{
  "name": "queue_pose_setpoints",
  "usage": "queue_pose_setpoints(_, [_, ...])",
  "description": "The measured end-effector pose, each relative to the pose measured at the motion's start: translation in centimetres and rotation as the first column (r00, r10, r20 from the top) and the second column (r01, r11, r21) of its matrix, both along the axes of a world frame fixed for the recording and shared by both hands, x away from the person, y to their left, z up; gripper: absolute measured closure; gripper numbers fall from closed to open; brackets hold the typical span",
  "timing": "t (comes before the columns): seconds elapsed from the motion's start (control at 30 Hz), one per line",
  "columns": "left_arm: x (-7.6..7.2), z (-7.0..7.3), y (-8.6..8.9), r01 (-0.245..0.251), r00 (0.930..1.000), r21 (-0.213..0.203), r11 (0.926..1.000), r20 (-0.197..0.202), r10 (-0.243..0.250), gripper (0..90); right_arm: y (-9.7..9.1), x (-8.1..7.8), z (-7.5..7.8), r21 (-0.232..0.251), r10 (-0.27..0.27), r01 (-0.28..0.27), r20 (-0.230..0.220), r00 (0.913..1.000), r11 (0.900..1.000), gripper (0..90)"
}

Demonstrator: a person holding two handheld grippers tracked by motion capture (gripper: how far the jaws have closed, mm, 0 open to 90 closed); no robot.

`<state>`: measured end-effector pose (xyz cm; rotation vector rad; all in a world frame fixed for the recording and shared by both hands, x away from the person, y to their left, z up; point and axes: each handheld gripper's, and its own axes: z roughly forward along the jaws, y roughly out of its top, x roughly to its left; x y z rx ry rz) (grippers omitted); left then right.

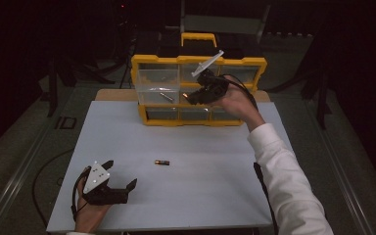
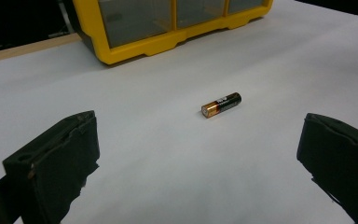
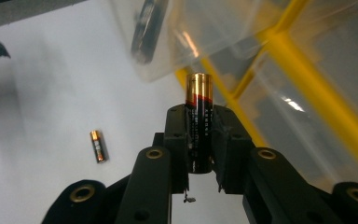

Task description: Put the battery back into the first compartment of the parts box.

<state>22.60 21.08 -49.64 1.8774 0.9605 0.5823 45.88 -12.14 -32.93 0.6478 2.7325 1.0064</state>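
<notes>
Right gripper [image 3: 199, 140]: we hold one battery [image 3: 199, 121] at the yellow organizer [image 1: 198, 90]. Left gripper [image 1: 122, 174]: wide, near a loose battery [image 1: 162, 162] before the organizer on our desk [image 1: 200, 196].

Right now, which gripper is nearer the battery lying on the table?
Left. The left gripper rests on the table with open jaws facing the loose battery. The right gripper is up at the yellow organizer, gripping another battery.
</notes>
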Motion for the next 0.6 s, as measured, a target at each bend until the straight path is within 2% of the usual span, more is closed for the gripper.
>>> queue_pose_setpoints(0.23, [0.0,0.0,0.0,0.0,1.0,0.0,1.0,-0.001,0.0,0.0,-0.6,0.5,3.2,0.037,-0.037,0.035,0.035,0.9987,0.9987,77.0])
queue_pose_setpoints(0.47, [0.0,0.0,-0.1,0.003,1.0,0.002,1.0,0.0,-0.003,0.0,-0.1,1.2,5.9,0.059,-0.071,0.068,0.051,0.9962,0.996,76.9])
queue_pose_setpoints(0.6, [0.0,0.0,0.0,0.0,1.0,-0.002,1.0,-0.002,0.0,0.0,0.3,1.3,7.0,0.103,-0.078,0.072,0.054,0.9955,0.992,77.0])
